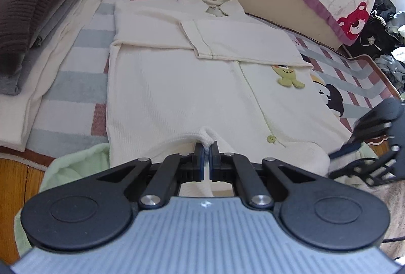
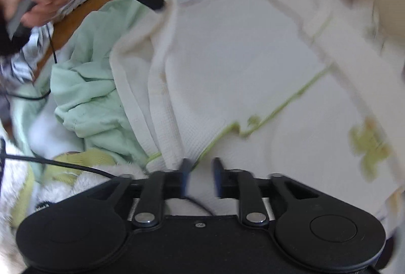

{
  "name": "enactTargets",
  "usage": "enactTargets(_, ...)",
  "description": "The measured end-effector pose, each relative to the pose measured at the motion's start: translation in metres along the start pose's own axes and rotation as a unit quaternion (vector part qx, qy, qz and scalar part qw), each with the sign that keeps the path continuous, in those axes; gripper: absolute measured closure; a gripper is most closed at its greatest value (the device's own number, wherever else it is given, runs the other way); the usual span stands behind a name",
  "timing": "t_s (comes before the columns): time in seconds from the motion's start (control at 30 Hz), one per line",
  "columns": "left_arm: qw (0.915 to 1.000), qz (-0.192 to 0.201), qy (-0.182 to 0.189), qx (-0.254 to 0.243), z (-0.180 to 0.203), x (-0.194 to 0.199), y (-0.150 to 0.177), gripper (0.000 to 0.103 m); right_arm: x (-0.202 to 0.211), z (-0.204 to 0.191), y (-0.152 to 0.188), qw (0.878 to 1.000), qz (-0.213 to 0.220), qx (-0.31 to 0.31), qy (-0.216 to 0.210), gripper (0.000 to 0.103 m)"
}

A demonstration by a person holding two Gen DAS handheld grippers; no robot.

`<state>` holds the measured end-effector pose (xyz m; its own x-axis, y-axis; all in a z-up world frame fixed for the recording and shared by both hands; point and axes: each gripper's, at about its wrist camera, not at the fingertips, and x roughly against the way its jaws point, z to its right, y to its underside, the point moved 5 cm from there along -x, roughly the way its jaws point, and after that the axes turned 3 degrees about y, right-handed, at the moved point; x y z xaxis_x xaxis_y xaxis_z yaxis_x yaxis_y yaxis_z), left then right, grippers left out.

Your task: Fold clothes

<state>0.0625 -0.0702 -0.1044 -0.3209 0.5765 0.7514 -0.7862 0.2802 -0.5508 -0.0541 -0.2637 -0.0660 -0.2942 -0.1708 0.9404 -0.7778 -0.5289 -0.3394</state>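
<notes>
Cream cardigan (image 1: pixel 177 86) lies flat on the striped bed (image 1: pixel 76 86), sleeves folded across the chest.
Left gripper (image 1: pixel 207 155) pinches its hem; right gripper (image 2: pixel 201 172) hangs spread above it, gripping nothing. No legible writing.

Soft, even daylight fills both views, with faint shadows and no harsh glare. The left wrist view is sharp, though fisheye bending curves its edges. The right wrist view is heavily motion-blurred, worst toward the upper right, and slightly washed out on pale fabric.
</notes>
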Motion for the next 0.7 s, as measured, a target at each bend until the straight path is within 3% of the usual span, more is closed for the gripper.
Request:
enactTargets(0.2, 1.0, 0.002, -0.003, 0.002, -0.001, -0.001, 0.001, 0.1, 0.02, -0.051, -0.009, 0.991, 0.05, 0.125, 0.012, 0.064)
enactTargets(0.37, 1.0, 0.0, -0.007, 0.001, -0.001, 0.0, 0.003, 0.1, -0.02, -0.065, -0.009, 0.991, -0.009, 0.123, 0.057, 0.064)
enactTargets(0.43, 1.0, 0.001, -0.008, -0.001, -0.002, 0.001, 0.003, 0.1, -0.024, -0.068, -0.008, 0.989, -0.009, 0.134, 0.065, 0.063)
enactTargets(0.53, 1.0, 0.0, -0.009, 0.002, -0.005, 0.001, 0.003, 0.1, -0.023, -0.072, -0.01, 0.988, 0.0, 0.141, 0.055, 0.047)
enactTargets(0.7, 0.9999, -0.004, -0.009, 0.008, -0.009, -0.005, 0.005, 0.1, -0.043, -0.076, -0.013, 0.985, -0.013, 0.15, 0.089, 0.048)
